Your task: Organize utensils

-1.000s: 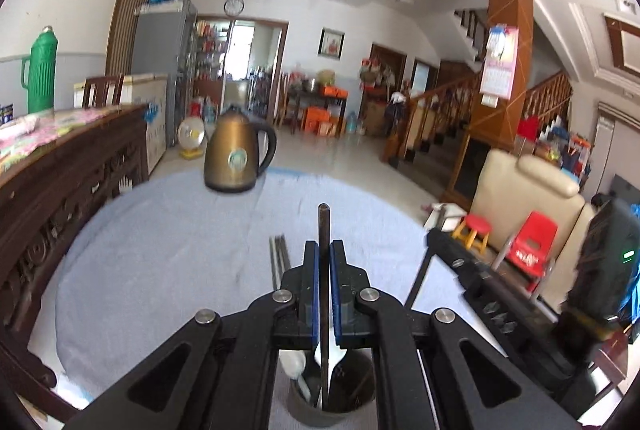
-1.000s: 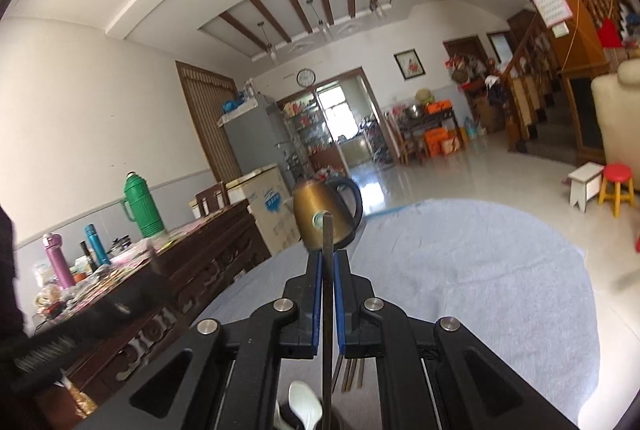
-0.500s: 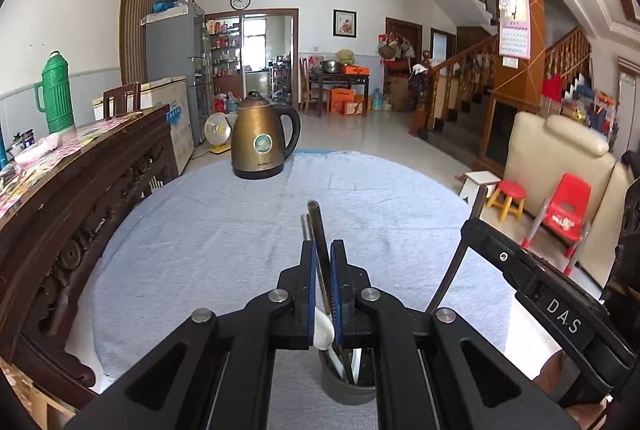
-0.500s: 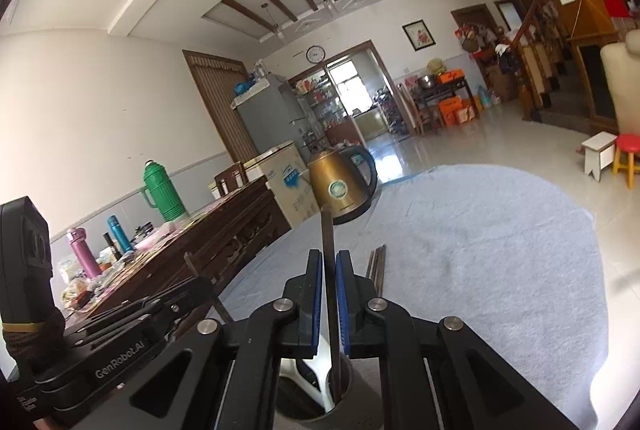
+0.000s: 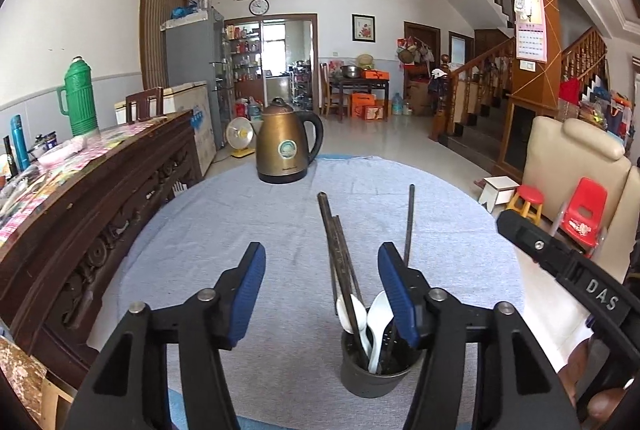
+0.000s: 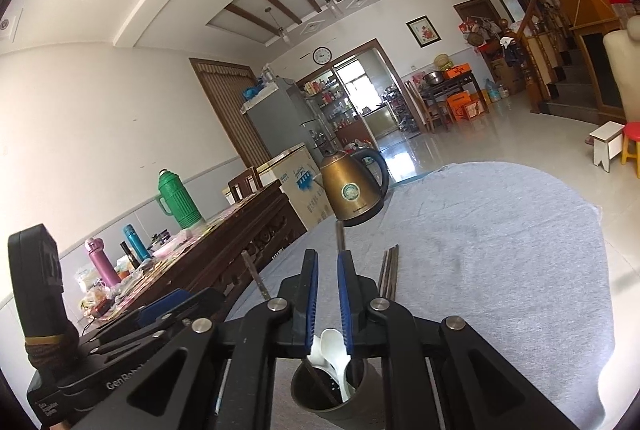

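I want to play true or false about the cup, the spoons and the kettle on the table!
1. The white spoons stand in the dark cup. True.
2. The kettle lies tipped on its side. False: it stands upright on the grey cloth.
3. The left claw squeezes a chopstick. False: its pads are spread wide and opening, with the chopsticks loose between them, leaning in the cup.
4. The cup holds chopsticks as well as spoons. True.
5. The green flask stands on the grey cloth. False: it stands on the wooden sideboard.
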{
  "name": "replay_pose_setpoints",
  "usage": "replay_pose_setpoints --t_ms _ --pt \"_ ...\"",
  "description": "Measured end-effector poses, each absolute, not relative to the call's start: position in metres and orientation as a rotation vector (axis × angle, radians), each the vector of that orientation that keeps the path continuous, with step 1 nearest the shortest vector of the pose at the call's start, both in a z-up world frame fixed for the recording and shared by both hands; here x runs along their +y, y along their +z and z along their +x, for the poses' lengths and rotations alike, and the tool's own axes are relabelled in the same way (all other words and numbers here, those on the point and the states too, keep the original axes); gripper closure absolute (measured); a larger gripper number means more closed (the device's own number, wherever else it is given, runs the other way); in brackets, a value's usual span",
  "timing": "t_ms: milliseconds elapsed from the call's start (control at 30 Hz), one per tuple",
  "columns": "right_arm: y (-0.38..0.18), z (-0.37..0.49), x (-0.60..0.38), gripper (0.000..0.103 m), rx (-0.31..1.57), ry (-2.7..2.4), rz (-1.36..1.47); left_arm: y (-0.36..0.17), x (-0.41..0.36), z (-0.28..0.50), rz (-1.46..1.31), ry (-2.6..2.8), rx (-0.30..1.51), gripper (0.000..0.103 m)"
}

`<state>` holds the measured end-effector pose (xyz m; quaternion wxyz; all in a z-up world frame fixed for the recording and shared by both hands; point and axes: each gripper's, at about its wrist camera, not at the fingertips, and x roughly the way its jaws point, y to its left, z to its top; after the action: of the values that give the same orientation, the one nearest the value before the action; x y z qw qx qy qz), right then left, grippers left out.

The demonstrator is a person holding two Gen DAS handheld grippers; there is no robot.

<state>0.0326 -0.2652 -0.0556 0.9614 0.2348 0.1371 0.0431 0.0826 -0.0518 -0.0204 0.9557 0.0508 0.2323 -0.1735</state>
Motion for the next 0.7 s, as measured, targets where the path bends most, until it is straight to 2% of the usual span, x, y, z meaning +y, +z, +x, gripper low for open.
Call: replay_pose_setpoints --t_ms 100,133,333,400,700 --pt "-0.056 0.029 -0.271 0.062 0.283 0.069 0.485 -0.020 -0.049 0.082 0.114 -0.324 0.468 0.038" --pt "-0.057 0.026 -0.274 0.057 0.278 0.055 0.490 -0.020 -0.048 0.081 0.119 -0.313 0.465 0.038" --pt "-0.058 0.020 -0.280 0.057 0.283 0.027 0.475 -0.023 -0.041 0.083 0.141 -0.236 0.478 0.037" --pt "-0.059 0.019 -0.282 0.058 0.290 0.016 0.471 -0.026 -0.036 0.084 0.147 -0.200 0.488 0.030" --pt "-0.067 0.024 -0.280 0.055 0.338 0.013 0.465 -0.026 -0.013 0.090 0.149 -0.102 0.482 0.028"
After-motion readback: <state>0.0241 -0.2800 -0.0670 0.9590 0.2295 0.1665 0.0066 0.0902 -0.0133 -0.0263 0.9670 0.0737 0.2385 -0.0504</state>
